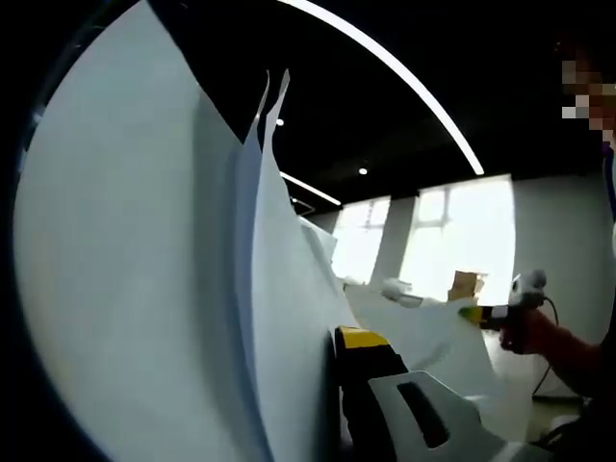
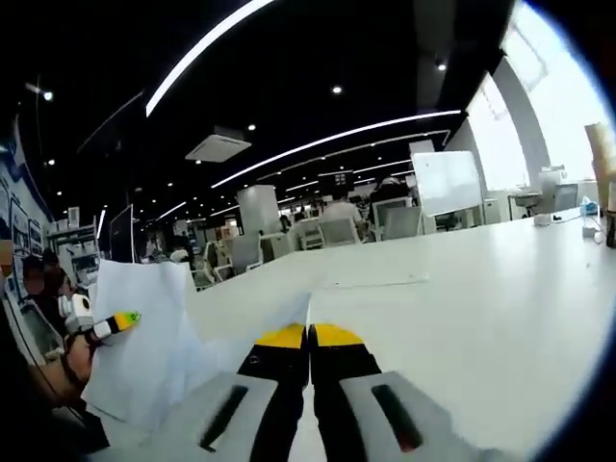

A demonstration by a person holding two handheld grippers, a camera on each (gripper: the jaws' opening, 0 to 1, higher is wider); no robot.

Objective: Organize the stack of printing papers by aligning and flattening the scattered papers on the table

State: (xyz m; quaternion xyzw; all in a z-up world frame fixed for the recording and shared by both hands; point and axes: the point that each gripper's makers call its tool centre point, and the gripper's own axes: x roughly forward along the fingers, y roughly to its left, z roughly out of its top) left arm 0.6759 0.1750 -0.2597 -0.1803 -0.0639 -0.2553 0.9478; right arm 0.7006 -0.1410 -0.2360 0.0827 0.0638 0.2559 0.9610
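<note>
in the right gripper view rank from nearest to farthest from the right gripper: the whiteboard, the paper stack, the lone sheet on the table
1. paper stack: pinched in the right gripper, hanging to its left.
2. lone sheet: flat on the table, just ahead.
3. whiteboard: upright past the table's far edge, right of centre.

The white counter [image 2: 462,289] spreads from 6 toward 3 o'clock in the right gripper view; 1 flat sheet [image 2: 375,282] lies near its middle; small items [image 2: 589,229] sit at 3 o'clock.

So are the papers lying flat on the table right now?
No: in the left gripper view the papers stand upright and fanned, held beside the left gripper.
</note>
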